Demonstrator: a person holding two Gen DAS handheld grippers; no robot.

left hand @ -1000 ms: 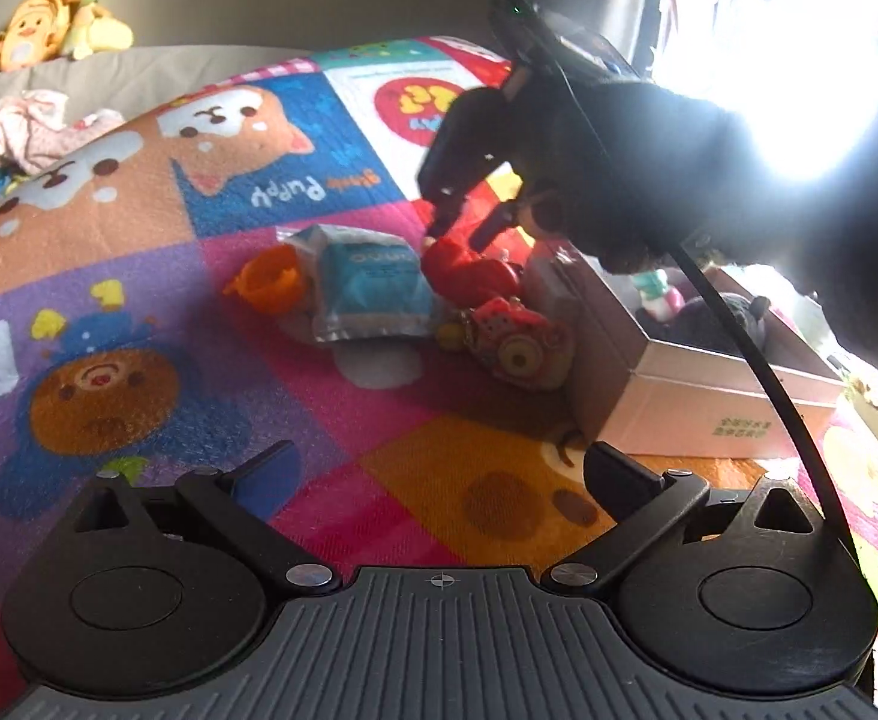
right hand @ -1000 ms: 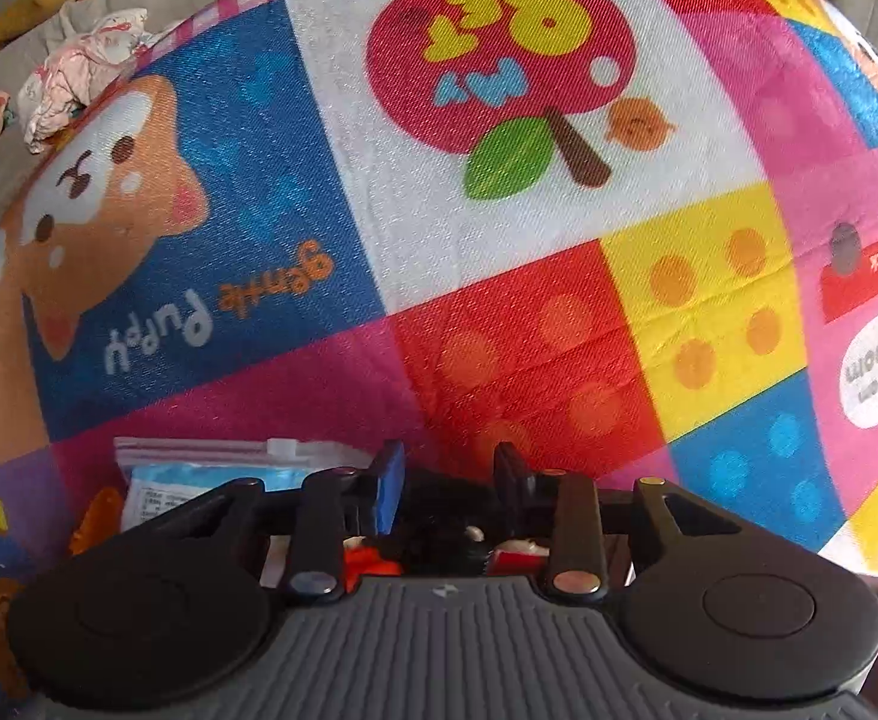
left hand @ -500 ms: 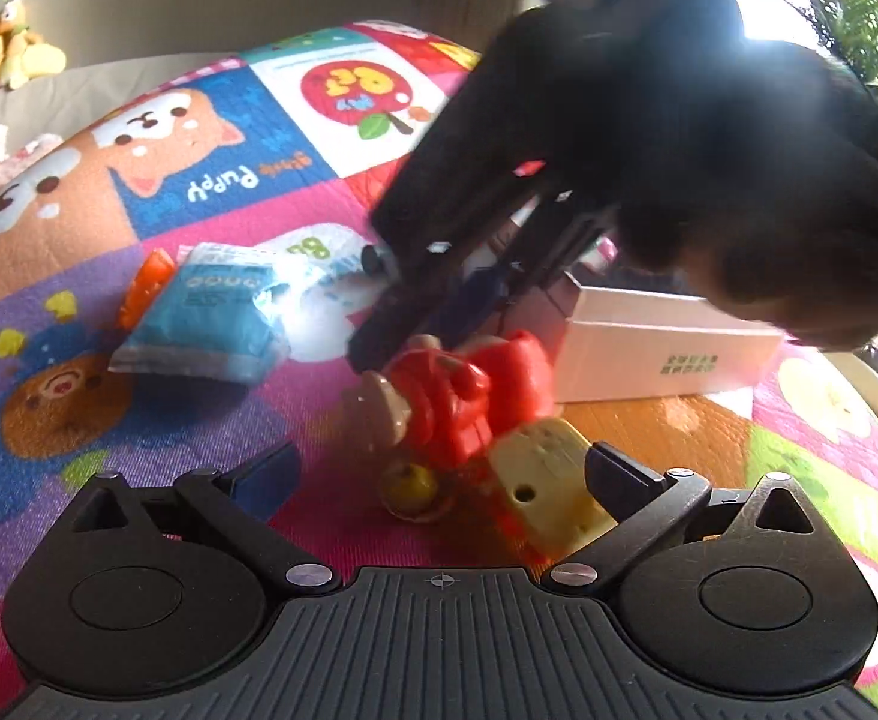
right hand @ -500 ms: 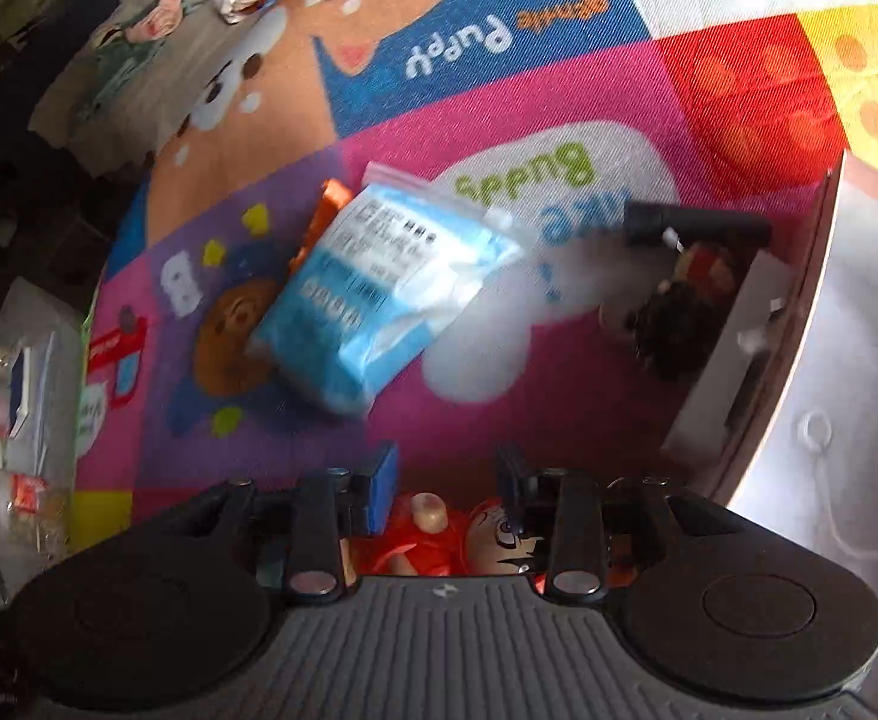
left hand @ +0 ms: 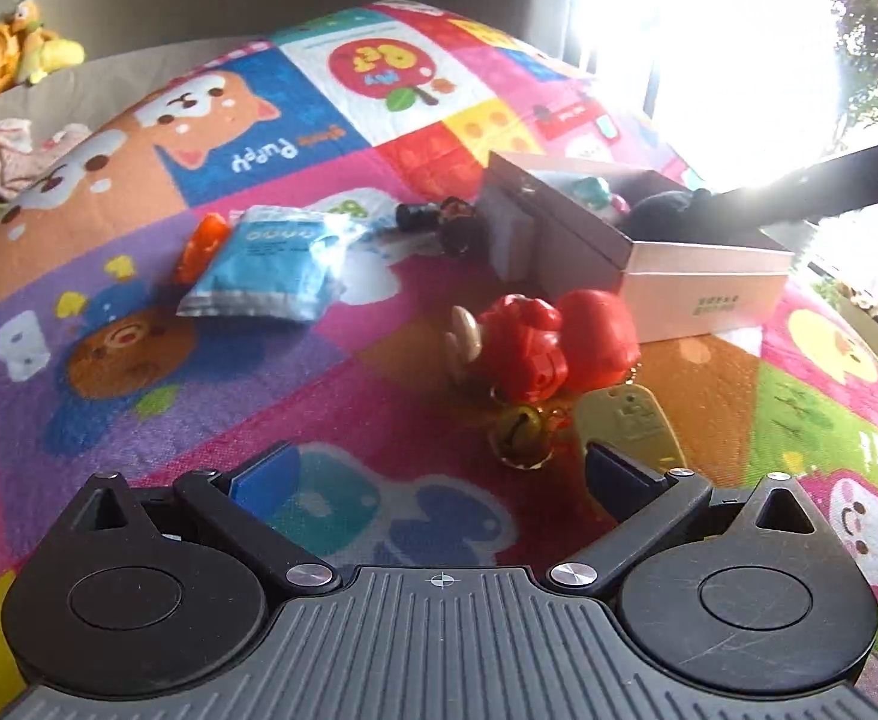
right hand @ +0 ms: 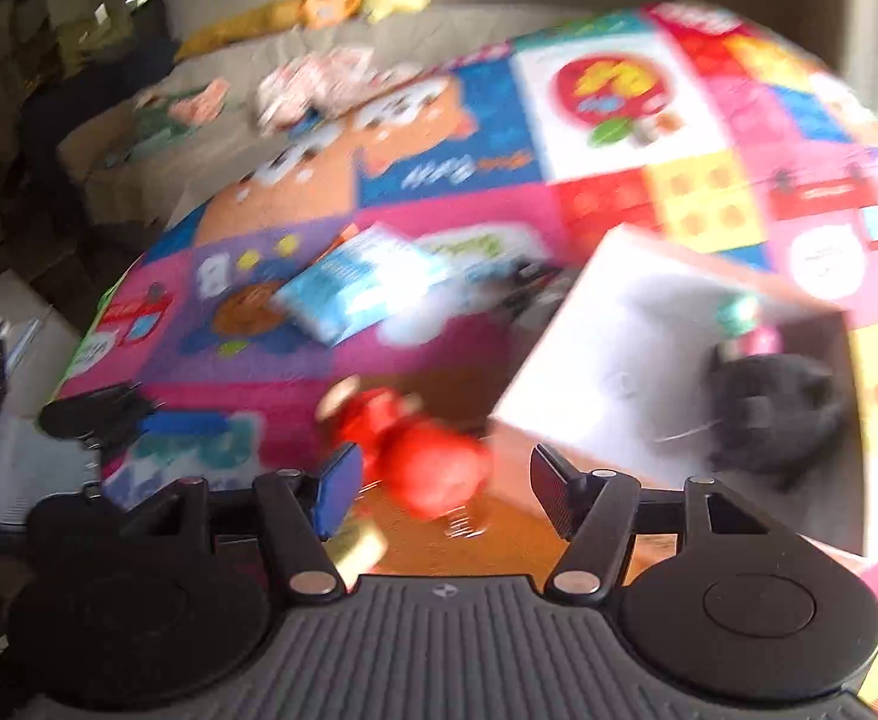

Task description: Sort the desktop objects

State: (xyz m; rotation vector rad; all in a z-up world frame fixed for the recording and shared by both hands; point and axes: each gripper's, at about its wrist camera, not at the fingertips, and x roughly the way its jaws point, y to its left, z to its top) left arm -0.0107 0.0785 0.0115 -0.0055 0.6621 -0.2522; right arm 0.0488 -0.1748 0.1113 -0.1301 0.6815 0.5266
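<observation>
A red toy figure [left hand: 547, 348] with a gold bell [left hand: 520, 429] and a yellowish tag [left hand: 625, 420] lies on the colourful play mat [left hand: 319, 372], just in front of the white box [left hand: 703, 252]. My left gripper [left hand: 439, 474] is open and low over the mat, with the bell and tag just ahead of its right finger. In the blurred right wrist view the red toy [right hand: 427, 456] shows between the fingers of my right gripper [right hand: 445, 480]. Its jaws are opening and the pads do not touch the toy. The white box [right hand: 619, 312] is to its right.
A blue-and-white packet [left hand: 271, 264] and an orange piece [left hand: 202, 243] lie left of the box, with a small dark figure [left hand: 451, 222] at its far corner. Inside the box are a black item [right hand: 775, 414] and a teal one [left hand: 595, 189]. Plush toys [left hand: 13, 60] sit far back.
My right gripper carried the red toy across the mat to a spot beside the box, its jaws opened, and the toy now lies on the mat. The left gripper shifted slightly.
</observation>
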